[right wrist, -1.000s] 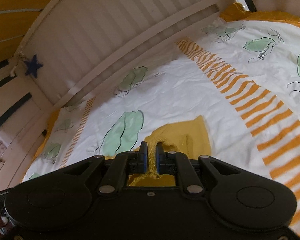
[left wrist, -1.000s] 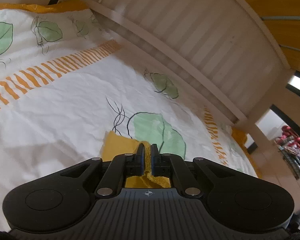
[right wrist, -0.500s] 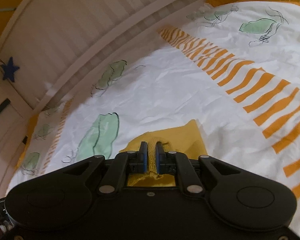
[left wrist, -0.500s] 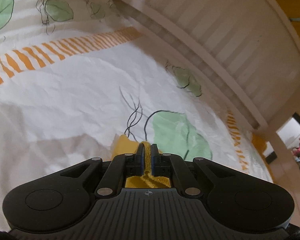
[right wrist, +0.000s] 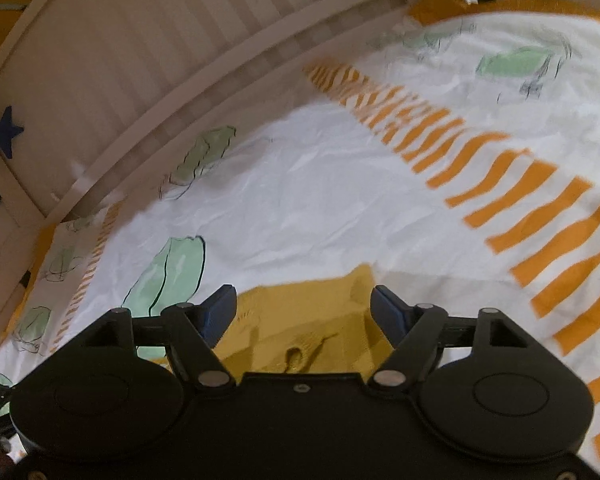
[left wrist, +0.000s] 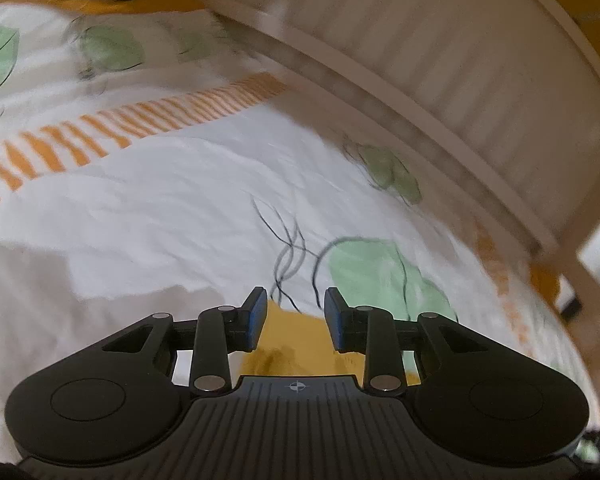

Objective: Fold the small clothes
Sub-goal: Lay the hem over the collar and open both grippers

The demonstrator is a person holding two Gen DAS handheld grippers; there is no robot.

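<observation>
A white bedsheet printed with green leaves and orange stripes is spread below a slatted bed rail. On it, near, a yellow garment is laid flat. The right gripper is held wide above it; the left gripper is spread too, gripping nothing.

The bed lies open ahead of both grippers — a broad stretch of white sheet toward its far edge, with only wrinkles on it. Along that far edge the slatted white rail stands upright and closes off passage beyond. A yellow garment lies flat on the sheet near the bed's near edge, between the spread fingers of the right gripper — low, no bar to passing over. The left gripper has the same open sheet before it.
</observation>
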